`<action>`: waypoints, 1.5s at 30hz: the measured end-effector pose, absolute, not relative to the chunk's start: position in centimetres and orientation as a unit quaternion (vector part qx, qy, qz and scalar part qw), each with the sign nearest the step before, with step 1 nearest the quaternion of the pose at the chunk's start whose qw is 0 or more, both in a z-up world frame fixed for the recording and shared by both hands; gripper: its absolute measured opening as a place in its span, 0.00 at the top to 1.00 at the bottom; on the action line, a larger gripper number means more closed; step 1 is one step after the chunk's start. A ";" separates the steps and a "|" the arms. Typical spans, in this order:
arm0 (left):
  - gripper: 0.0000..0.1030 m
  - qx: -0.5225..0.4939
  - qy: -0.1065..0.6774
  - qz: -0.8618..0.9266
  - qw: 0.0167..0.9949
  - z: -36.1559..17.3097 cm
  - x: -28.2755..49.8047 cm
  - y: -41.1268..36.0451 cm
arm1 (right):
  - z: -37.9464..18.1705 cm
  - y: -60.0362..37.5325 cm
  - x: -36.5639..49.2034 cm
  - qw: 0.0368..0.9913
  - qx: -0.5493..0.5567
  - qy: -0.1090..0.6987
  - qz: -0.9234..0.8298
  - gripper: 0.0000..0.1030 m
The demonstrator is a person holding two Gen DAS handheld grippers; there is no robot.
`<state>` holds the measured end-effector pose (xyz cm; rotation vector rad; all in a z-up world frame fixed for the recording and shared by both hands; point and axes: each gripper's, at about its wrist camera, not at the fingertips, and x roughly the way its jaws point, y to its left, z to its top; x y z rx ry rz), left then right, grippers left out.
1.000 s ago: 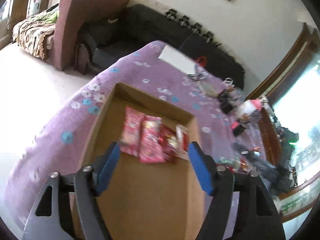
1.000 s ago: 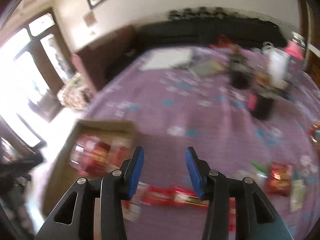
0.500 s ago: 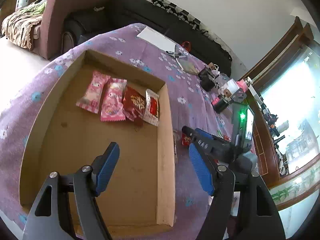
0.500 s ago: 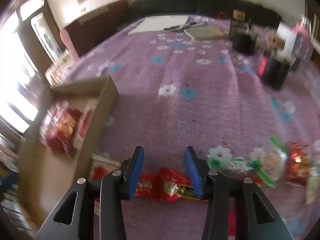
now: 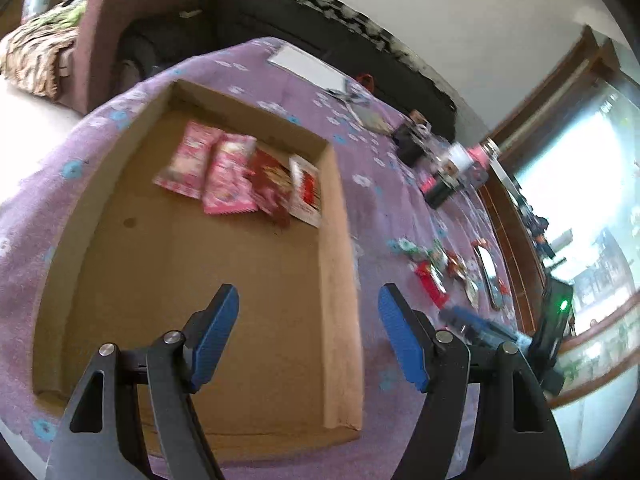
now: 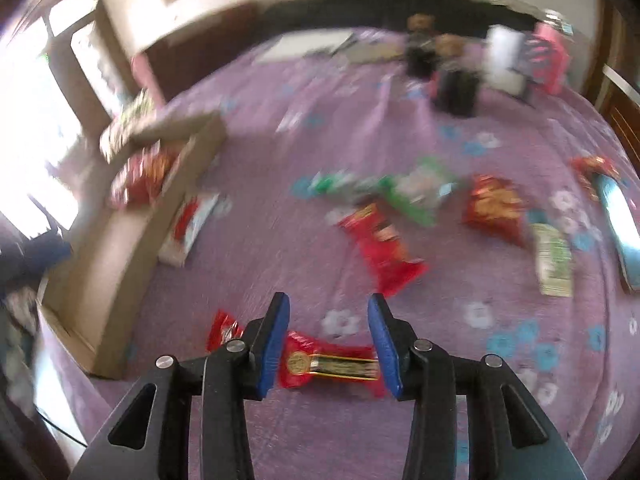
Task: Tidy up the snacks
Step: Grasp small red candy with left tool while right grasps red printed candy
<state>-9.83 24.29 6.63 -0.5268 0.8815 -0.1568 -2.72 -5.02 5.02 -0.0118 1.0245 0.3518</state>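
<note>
A shallow cardboard box [image 5: 336, 280] lies on the purple flowered tablecloth [image 5: 376, 196]. Several snack packets [image 5: 228, 180], pink, red and white, lie in a row at its far end. My left gripper [image 5: 308, 304] is open and empty above the box's near right part. My right gripper [image 6: 328, 312] is open and empty just above a red bar packet with a gold label [image 6: 332, 364] on the cloth. Loose snacks lie beyond it: a long red packet [image 6: 380, 248], green packets [image 6: 412, 192], a red-orange bag [image 6: 496, 208]. The box [image 6: 132, 240] shows at the left in the right wrist view.
A white and red packet [image 6: 188, 228] leans against the box's outer wall. Dark jars [image 6: 456, 84] and a pink container [image 6: 548, 60] stand at the table's far side. A phone [image 6: 620, 232] lies at the right. A sofa [image 5: 280, 12] runs behind the table.
My right gripper has pulled back and to the right over the loose snacks, and the red bar packet now lies between its fingers. My left gripper has shifted a little over the box and stays open.
</note>
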 end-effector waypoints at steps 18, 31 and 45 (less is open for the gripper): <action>0.30 -0.153 0.440 -0.179 0.866 7.1 -10.5 15.0 | 5.1 -4.6 -4.4 0.864 0.001 0.444 0.238 0.50; 0.30 -0.169 0.452 -0.190 0.855 6.8 -9.4 13.4 | 2.3 -5.9 -6.2 0.826 -0.010 0.499 0.262 0.52; 0.30 -0.029 0.484 -0.151 0.861 3.7 -6.8 6.5 | 2.1 -11.3 -5.2 0.864 0.034 0.468 0.180 0.73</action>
